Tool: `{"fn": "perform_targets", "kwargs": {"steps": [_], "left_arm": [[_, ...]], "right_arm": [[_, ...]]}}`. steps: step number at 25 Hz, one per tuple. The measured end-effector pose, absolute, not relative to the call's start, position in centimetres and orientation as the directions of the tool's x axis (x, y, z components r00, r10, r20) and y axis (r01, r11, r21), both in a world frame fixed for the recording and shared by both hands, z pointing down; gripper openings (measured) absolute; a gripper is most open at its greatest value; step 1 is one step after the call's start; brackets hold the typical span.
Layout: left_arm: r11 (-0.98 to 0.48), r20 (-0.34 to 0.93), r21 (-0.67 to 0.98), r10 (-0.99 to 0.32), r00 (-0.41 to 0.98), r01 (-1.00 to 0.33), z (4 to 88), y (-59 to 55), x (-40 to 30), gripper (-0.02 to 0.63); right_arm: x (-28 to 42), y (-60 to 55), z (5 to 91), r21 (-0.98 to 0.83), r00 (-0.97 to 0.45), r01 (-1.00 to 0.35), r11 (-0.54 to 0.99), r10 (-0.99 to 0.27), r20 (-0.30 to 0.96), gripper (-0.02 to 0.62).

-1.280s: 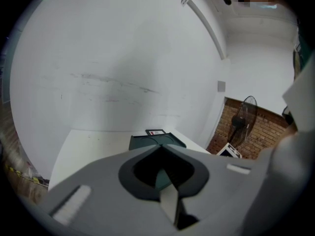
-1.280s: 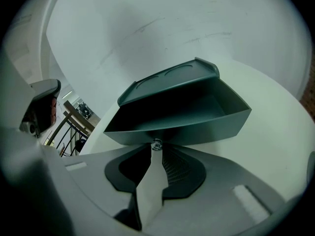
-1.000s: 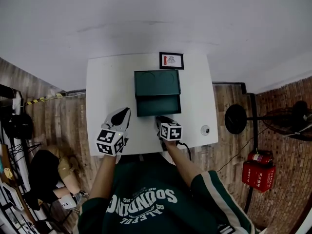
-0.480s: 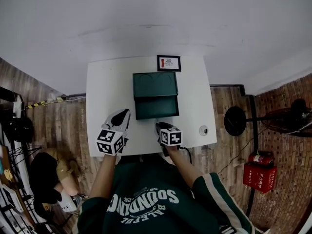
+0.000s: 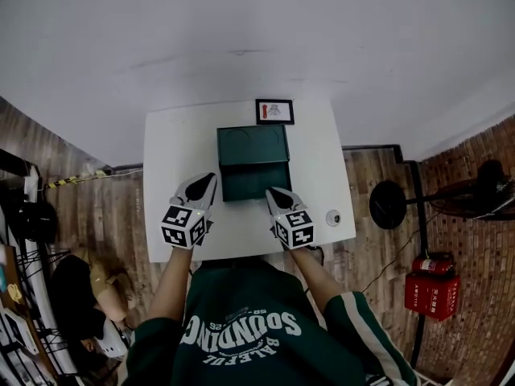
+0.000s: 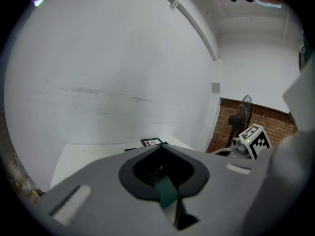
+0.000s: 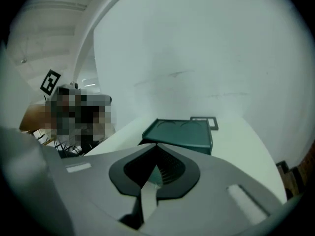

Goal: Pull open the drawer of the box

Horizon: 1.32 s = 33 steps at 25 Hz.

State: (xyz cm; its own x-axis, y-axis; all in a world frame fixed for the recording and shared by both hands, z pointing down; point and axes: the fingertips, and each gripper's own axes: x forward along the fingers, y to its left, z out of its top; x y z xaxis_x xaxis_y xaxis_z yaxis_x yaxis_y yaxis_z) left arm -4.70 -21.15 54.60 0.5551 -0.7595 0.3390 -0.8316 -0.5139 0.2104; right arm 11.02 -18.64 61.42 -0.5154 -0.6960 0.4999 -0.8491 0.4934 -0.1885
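Note:
A dark green box (image 5: pixel 252 145) stands at the middle of the white table (image 5: pixel 173 151), and its drawer (image 5: pixel 256 182) is pulled out toward me. My right gripper (image 5: pixel 273 191) hovers just off the drawer's front right corner, shut and holding nothing. In the right gripper view the jaws (image 7: pixel 157 145) meet at a point, with the box (image 7: pixel 182 132) ahead of them. Left of the drawer front my left gripper (image 5: pixel 206 178) is also shut and empty. Its own view (image 6: pixel 160 145) looks over the table toward the wall, with the box almost hidden behind the jaws.
A small framed picture (image 5: pixel 274 112) stands behind the box at the table's far edge. A small round object (image 5: pixel 333 216) lies near the front right corner. On the floor to the right are a weight disc (image 5: pixel 389 197), a fan (image 5: pixel 485 190) and a red extinguisher (image 5: pixel 426 293).
My right gripper has come away from the drawer front, shifted slightly right and tilted up. The left gripper has hardly moved. The drawer stays pulled out.

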Motion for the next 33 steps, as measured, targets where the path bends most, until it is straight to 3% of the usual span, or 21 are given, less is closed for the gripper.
{"fn": "perform_targets", "kwargs": {"steps": [7,13,33], "left_arm": [[-0.535,0.292,0.173,-0.774,0.562,-0.827,51.8,-22.3,-4.3,0.052],[-0.539,0.259,0.162,-0.785,0.562,-0.827,50.1,-22.6,-4.1,0.052],[-0.521,0.269,0.177,-0.79,0.55,-0.835,51.0,-22.7,-4.4,0.052]], "right_arm": [[10.6,-21.7,51.7,-0.115,-0.54,-0.839,0.532,-0.784,0.308,0.002],[9.7,-21.6,47.6,-0.068,-0.558,-0.827,0.558,-0.8,0.222,0.002],[9.2,-21.8,49.2,-0.083,-0.563,-0.823,0.561,-0.791,0.238,0.002]]}}
